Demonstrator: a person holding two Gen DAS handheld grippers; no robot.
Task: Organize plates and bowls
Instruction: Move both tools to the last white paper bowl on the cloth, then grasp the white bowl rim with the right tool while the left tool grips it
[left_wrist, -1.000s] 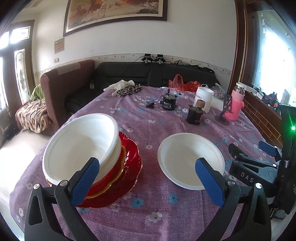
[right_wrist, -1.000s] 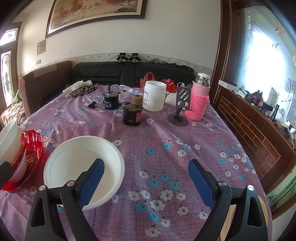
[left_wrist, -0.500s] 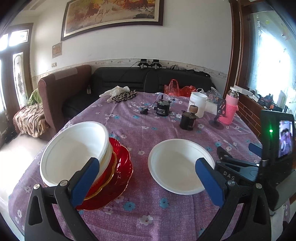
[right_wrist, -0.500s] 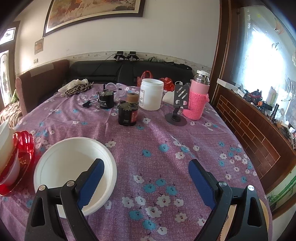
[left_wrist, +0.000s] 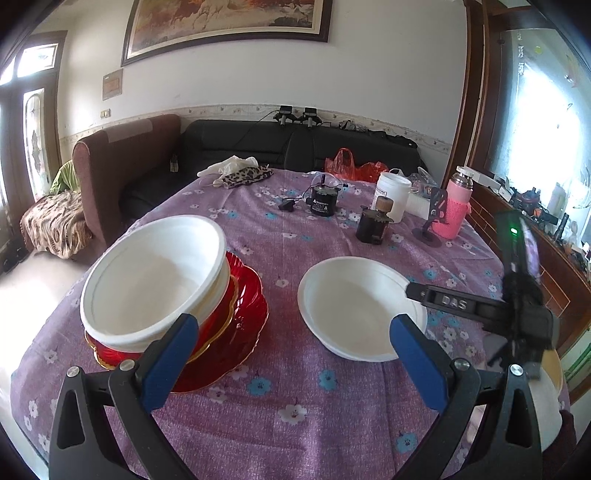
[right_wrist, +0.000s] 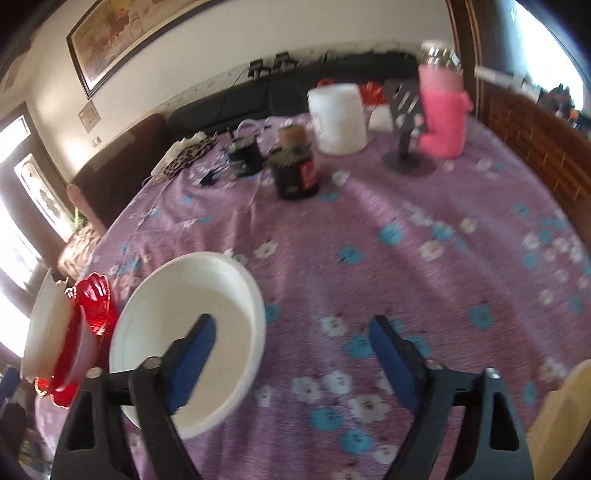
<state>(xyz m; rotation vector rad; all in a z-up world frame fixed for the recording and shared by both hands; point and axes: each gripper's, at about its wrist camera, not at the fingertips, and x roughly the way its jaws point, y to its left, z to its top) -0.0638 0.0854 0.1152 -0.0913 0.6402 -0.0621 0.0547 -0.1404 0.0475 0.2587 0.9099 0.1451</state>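
Looking along the left gripper (left_wrist: 291, 354), its blue fingers stand wide apart above the purple flowered cloth of the surface (left_wrist: 258, 229), with nothing between them. To the left of centre a stack (left_wrist: 177, 295) sits on the cloth: white bowls nested one in another, resting on red plates (left_wrist: 236, 332) with a gold-edged rim. Just right of the stack, apart from it, a single white bowl (left_wrist: 354, 306) rests upright on the surface. From the right edge of this view the right gripper (left_wrist: 417, 291) reaches in, one black finger lying over the bowl's near-right rim. Farther back stand a dark jar (left_wrist: 373, 229) with a cork lid, a white tub (left_wrist: 393, 195), a phone stand (left_wrist: 430, 221) and a pink-sleeved flask (left_wrist: 456, 206), all well apart from the bowls. In the right wrist view, which is tilted and blurred, the right gripper (right_wrist: 291, 347) is closing, its fingers not yet together; the left finger (right_wrist: 192, 354) hangs inside the white bowl (right_wrist: 177, 314) and the other is outside over the cloth, so the bowl's right rim lies between them, though no pad is seen pressing on it. The stack (right_wrist: 55, 332) shows at the left edge, near the bowl but not touching it, and the jar (right_wrist: 295, 170), tub (right_wrist: 338, 118) and flask (right_wrist: 443, 107) sit at the far side
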